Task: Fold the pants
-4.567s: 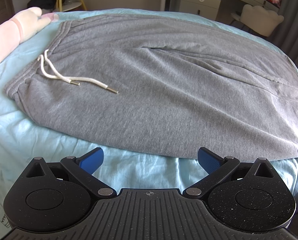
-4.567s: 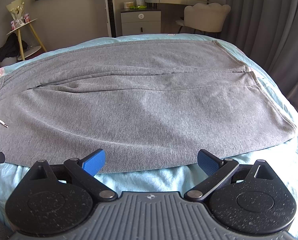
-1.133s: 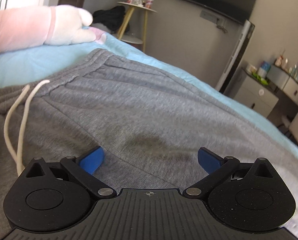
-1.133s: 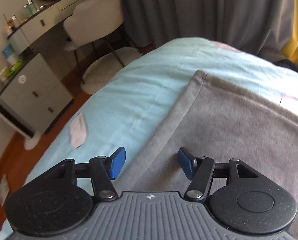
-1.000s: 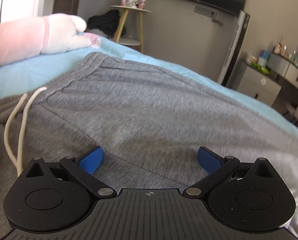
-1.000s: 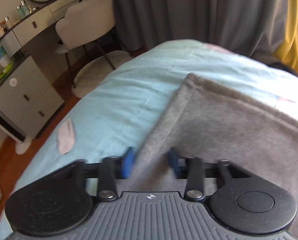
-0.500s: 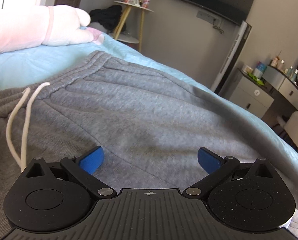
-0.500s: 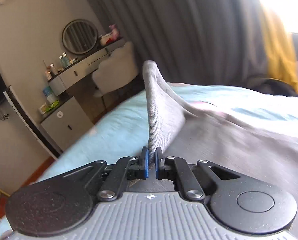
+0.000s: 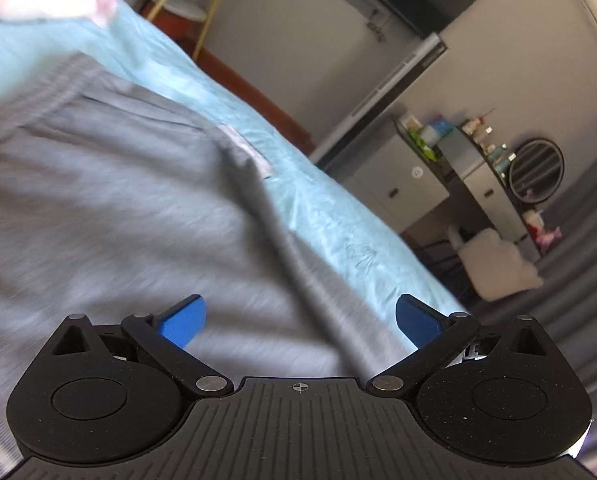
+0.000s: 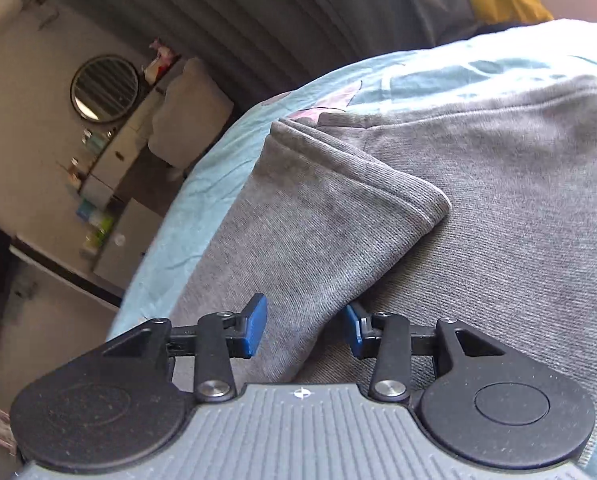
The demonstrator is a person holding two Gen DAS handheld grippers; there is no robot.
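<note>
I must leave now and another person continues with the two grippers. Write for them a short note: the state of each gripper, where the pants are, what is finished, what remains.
Left gripper: jaws wide open, empty, over the gray pants near the waistband; this view is blurred.
Right gripper: jaws partly open, with a folded flap of the pants between them, not pinched.
Pants: spread on the light blue bed sheet.
Done: one leg end is turned over and lies on top of the rest of the pants.
Left: the flap sits crooked, so probably straighten it, then finish folding toward the waistband.
</note>
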